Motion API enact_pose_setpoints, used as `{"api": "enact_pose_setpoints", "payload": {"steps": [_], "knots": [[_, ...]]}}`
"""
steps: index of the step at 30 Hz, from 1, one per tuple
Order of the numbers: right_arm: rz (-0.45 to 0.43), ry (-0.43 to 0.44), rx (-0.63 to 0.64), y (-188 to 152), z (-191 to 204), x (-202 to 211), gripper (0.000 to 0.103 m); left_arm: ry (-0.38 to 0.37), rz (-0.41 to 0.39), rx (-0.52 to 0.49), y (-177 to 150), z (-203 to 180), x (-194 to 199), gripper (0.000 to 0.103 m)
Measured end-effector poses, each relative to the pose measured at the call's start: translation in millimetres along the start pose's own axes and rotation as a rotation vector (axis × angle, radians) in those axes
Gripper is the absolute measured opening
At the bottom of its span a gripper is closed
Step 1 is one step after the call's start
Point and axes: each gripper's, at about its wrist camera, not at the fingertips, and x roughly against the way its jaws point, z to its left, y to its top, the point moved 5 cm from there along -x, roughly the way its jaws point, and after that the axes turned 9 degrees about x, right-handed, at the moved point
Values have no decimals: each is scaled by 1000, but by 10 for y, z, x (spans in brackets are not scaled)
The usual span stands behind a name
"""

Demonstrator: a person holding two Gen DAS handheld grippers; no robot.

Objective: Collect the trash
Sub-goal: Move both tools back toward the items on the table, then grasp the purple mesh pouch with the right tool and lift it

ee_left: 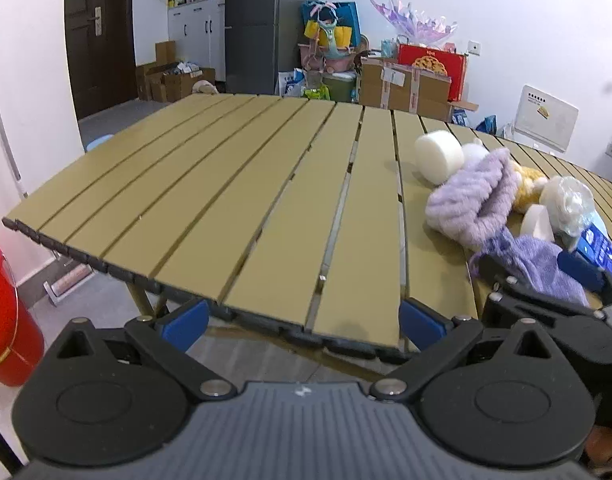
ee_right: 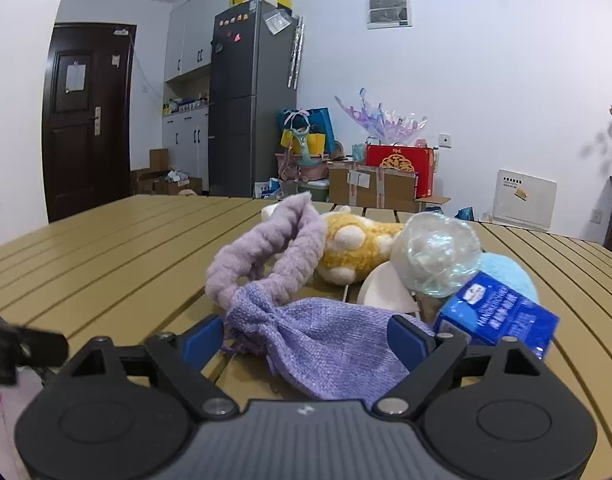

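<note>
The right gripper (ee_right: 306, 340) has its blue fingers (ee_right: 200, 340) spread wide, one on each side of a purple drawstring pouch (ee_right: 330, 348) lying on the counter (ee_right: 106, 248). The pouch sits between the fingers; whether the pads actually press on its cloth cannot be told. Just beyond the pouch's gathered neck lies a lilac fuzzy headband (ee_right: 266, 256), looped and resting on the slats. Behind it lies a yellow plush toy (ee_right: 358, 248) with cream paws. To the right of the toy is a crumpled clear plastic wrapper (ee_right: 438, 256), sitting against a white round piece (ee_right: 382, 288) and a pale blue fluffy thing (ee_right: 510, 276). A blue tissue packet (ee_right: 498, 316) lies just beside the right finger, tilted.

The left gripper (ee_left: 304, 320) holds its fingers (ee_left: 186, 324) wide apart with nothing between them, hanging at the near edge of the counter's bare slats, well to the left of the pile. From this view a white foam cylinder (ee_left: 438, 156) lies on its side at the far end of the pile, next to the headband. A red bucket (ee_left: 6, 320) stands on the floor, below the counter's left corner.
</note>
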Motion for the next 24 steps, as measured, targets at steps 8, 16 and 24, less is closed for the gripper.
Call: {"api": "enact_pose_setpoints", "payload": {"steps": [8,16,24], "knots": [[16,37,-17,-59,11,-83,45,-35,-6,-7,1,-72,-4,103],[9,72,-20,-102,-38,31,22,-52,-25,-16,-10,-90,30,103],[-47,52,-54,19,-137,204,20,-49,-25,-11,14,-79,17,103]]}}
